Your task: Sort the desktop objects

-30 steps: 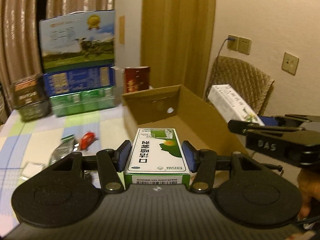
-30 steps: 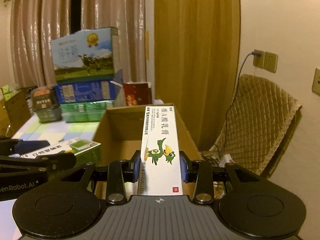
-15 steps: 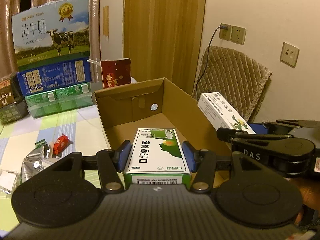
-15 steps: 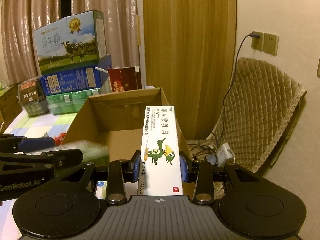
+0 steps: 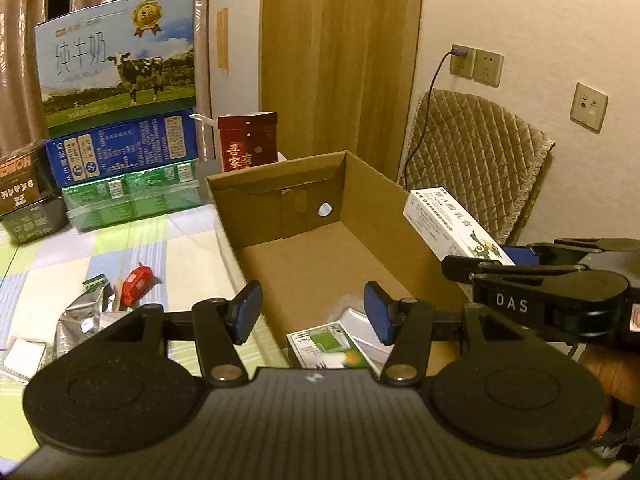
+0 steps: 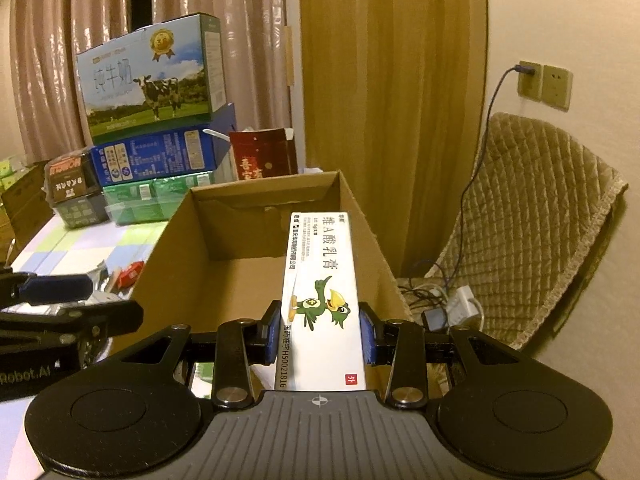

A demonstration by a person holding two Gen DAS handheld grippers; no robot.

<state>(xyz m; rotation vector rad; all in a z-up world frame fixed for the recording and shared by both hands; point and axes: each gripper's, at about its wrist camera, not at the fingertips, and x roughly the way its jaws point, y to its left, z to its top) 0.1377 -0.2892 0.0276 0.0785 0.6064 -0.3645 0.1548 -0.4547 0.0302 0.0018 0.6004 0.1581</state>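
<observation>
An open cardboard box (image 5: 384, 196) stands on the table's right part; it also shows in the right wrist view (image 6: 168, 248). My left gripper (image 5: 314, 312) is open and empty above the box's near end. A green-and-white medicine box (image 5: 324, 346) lies inside below it, beside a white item. My right gripper (image 6: 320, 332) is shut on a long white ointment box (image 6: 320, 292) with a green bird, held over the cardboard box's right wall. The ointment box also shows in the left wrist view (image 5: 452, 226).
On the checked tablecloth (image 5: 80, 256) lie a red candy (image 5: 136, 282), a silver foil pack (image 5: 80, 318) and a small white packet (image 5: 24, 354). Stacked milk cartons (image 5: 120, 92) and a red box (image 5: 248, 146) stand behind. A quilted chair (image 5: 476, 160) stands at the right.
My left gripper has opened and let go of the green-and-white box, which now lies inside the cardboard box. The right gripper still holds the ointment box over the cardboard box.
</observation>
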